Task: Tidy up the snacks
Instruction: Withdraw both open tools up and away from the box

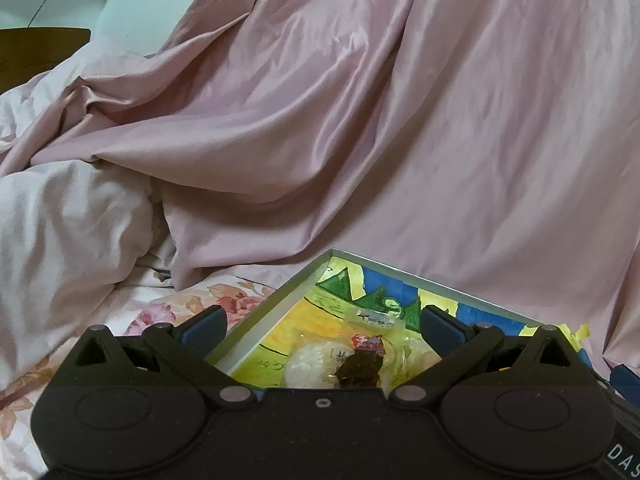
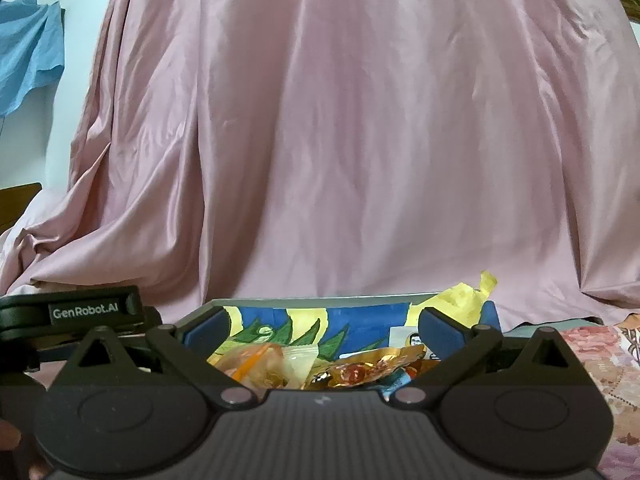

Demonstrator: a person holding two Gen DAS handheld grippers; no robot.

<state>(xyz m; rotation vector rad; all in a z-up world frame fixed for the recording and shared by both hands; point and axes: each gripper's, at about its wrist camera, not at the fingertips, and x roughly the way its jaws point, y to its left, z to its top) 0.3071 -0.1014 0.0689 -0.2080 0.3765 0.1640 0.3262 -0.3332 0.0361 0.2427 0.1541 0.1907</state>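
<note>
A shallow box (image 1: pixel 276 296) with a painted yellow, green and blue inside lies on the bed; it also shows in the right wrist view (image 2: pixel 304 302). In the left wrist view it holds clear-wrapped white round snacks (image 1: pixel 310 362) and a dark snack with a red label (image 1: pixel 362 368). In the right wrist view it holds orange, clear and gold wrapped snacks (image 2: pixel 360 370). My left gripper (image 1: pixel 322 326) is open and empty over the box's left corner. My right gripper (image 2: pixel 322 326) is open and empty over the box.
A pink satin sheet (image 1: pixel 400 120) hangs behind the box. A floral bedcover (image 1: pixel 160 312) lies under it, with a rumpled pale quilt (image 1: pixel 60 220) at the left. Yellow tape (image 2: pixel 466 296) sticks up at the box's far right corner. The other gripper's body (image 2: pixel 80 312) is at the left.
</note>
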